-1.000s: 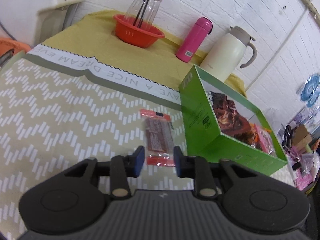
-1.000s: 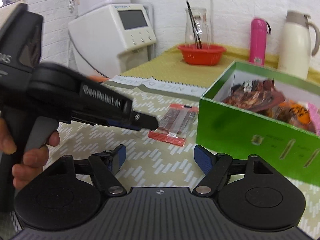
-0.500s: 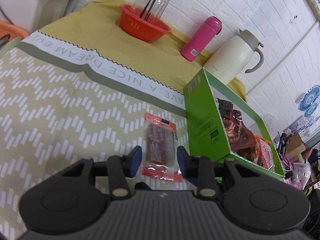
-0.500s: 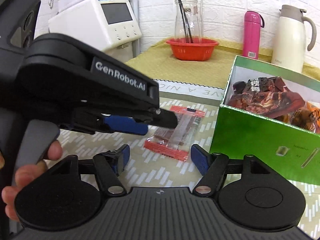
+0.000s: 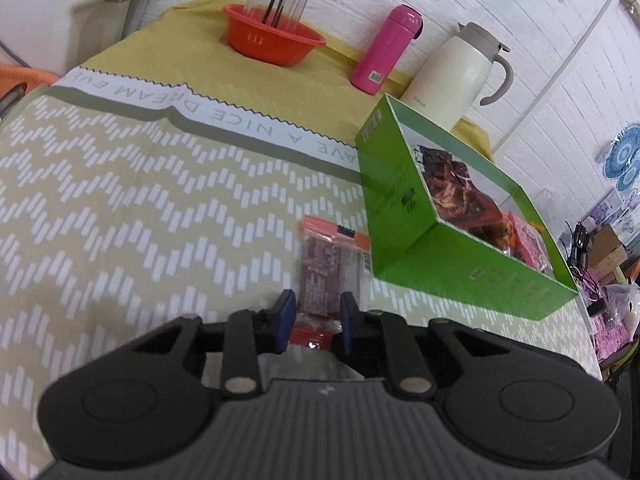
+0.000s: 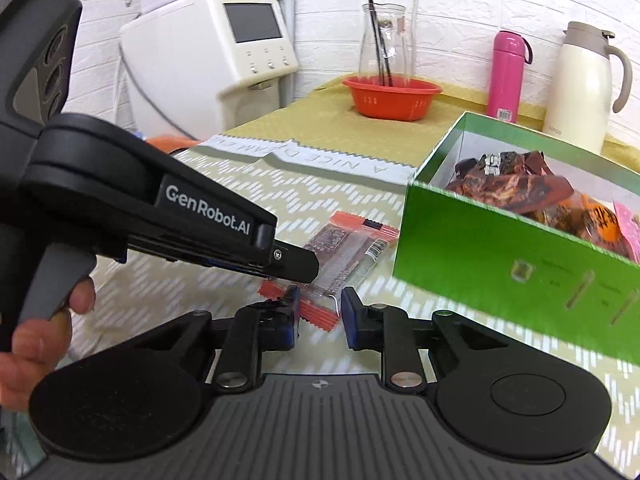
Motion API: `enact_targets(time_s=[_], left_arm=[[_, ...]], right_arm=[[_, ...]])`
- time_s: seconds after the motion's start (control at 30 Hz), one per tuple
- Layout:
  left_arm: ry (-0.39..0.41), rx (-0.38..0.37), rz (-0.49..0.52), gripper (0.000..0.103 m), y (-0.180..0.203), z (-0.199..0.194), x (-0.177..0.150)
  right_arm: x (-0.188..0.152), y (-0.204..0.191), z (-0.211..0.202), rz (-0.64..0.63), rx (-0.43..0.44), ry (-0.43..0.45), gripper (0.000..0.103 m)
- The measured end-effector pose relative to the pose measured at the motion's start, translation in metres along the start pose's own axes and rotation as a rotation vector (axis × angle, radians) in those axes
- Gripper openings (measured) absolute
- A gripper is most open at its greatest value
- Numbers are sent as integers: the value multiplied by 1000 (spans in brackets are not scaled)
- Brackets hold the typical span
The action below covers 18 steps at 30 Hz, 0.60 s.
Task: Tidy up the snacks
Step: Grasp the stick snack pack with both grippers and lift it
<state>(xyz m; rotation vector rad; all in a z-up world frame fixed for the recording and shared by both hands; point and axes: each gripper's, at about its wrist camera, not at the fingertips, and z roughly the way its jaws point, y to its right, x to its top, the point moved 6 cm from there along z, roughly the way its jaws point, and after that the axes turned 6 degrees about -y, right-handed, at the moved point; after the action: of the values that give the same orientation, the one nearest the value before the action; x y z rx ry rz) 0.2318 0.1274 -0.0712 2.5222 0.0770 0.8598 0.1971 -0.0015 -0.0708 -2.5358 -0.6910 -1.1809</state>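
A clear snack packet with red ends lies flat on the patterned cloth, just left of a green box that holds several snack packets. My left gripper is open, its blue pads either side of the packet's near end, low over it. In the right wrist view the left gripper reaches over the packet. My right gripper is open, narrower than before, just in front of the packet's near red edge. The green box stands to its right.
At the back of the table stand an orange bowl with a glass carafe, a pink flask and a cream thermos jug. A white appliance stands beyond the table's left end. Clutter lies past the right edge.
My left gripper has moved forward and down so its pads now straddle the packet's near end. My right gripper has narrowed and moved closer to the packet.
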Motion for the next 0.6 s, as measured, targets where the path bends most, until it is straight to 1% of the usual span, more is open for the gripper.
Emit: enact_targets(time_s=[0.07,0.17,0.23,0.27,0.3,0.33,0.4,0.47,0.57,0.6], left_arm=[[-17,-7,21,15,7,-9,-16],[-52,-46,63,15,21,-24,-47],[-71,-78,55,15,24,-31,-59],[-73,-95,27,19,23,-33,-60],[-70,-111,-1,29,21,-33,-59],[-67,-115,-13,31,21,-32,-56],[-61,-88,-19,31,21,-27,-50],[-75,-104,-7,31,25,-21,-47],[-73,-104,23,37,30,-18,-46],[-72,-101,35,37,31,-18,-47]], right_arm=[[-12,0,-16,-15,32,-8,37],[-35,0,-42,-37,78,-13,38],[-47,4,-58,-31,107,-19,44],[-50,7,-62,-12,123,-21,45],[-53,10,-66,13,138,-25,47],[-53,12,-67,34,146,-27,49],[-49,16,-65,59,136,-19,53],[-45,17,-60,63,128,-13,58],[-46,17,-56,79,144,-15,63],[-45,16,-54,77,148,-5,68]])
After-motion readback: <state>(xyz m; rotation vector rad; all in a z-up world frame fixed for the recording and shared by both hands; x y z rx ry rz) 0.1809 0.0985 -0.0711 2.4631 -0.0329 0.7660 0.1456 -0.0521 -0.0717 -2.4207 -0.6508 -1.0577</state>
